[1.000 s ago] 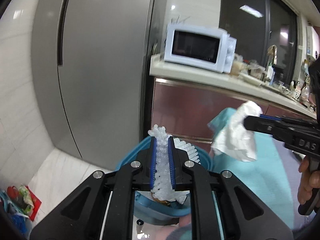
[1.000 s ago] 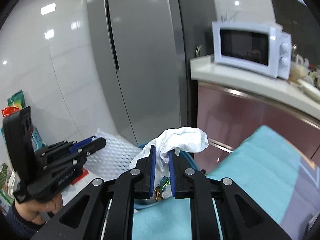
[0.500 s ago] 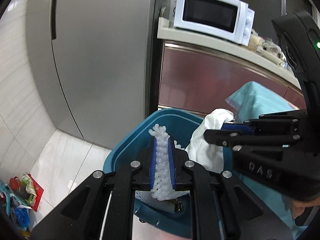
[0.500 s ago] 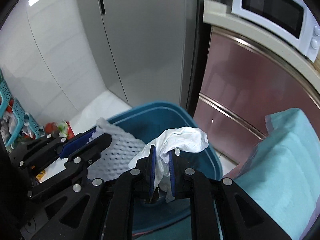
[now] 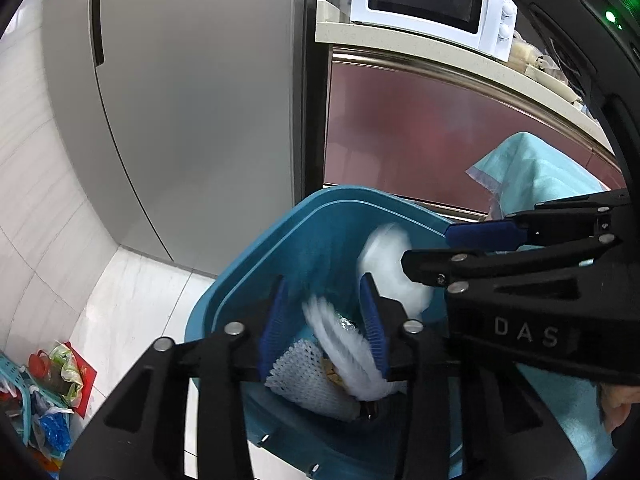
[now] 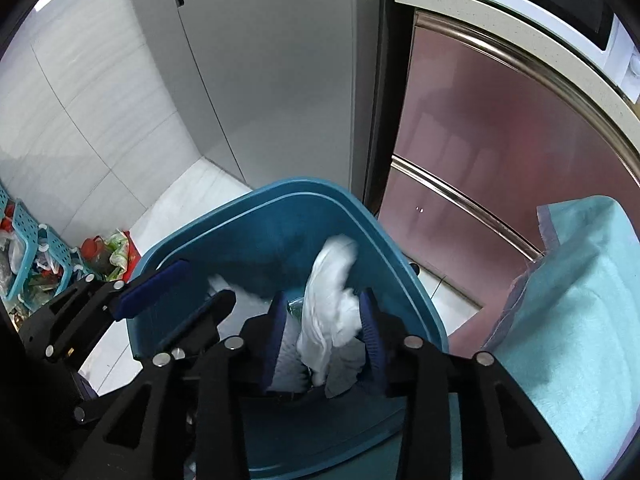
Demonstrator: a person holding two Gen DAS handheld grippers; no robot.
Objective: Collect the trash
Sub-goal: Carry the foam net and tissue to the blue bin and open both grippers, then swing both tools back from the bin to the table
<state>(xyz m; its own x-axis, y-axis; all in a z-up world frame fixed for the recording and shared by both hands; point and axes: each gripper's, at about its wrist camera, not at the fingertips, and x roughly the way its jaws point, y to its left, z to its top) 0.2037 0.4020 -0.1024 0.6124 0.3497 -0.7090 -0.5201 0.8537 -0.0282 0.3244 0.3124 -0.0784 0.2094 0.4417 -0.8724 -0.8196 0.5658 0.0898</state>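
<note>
In the left wrist view the left tool (image 5: pixel 324 332) hangs over the bin (image 5: pixel 256 264), jaws spread wide and gripping nothing; a blurred foam net (image 5: pixel 344 344) lies loose between its fingers, apparently dropping, with another net (image 5: pixel 304 376) just below. In the right wrist view the right tool (image 6: pixel 326 338) is likewise open and empty, the tissue (image 6: pixel 328 300) loose between its fingers above the bin. Both scraps look light, soft and crushable, best pinched at a bunched fold. Motion blur hides their edges, and the bin's bottom is covered.
</note>
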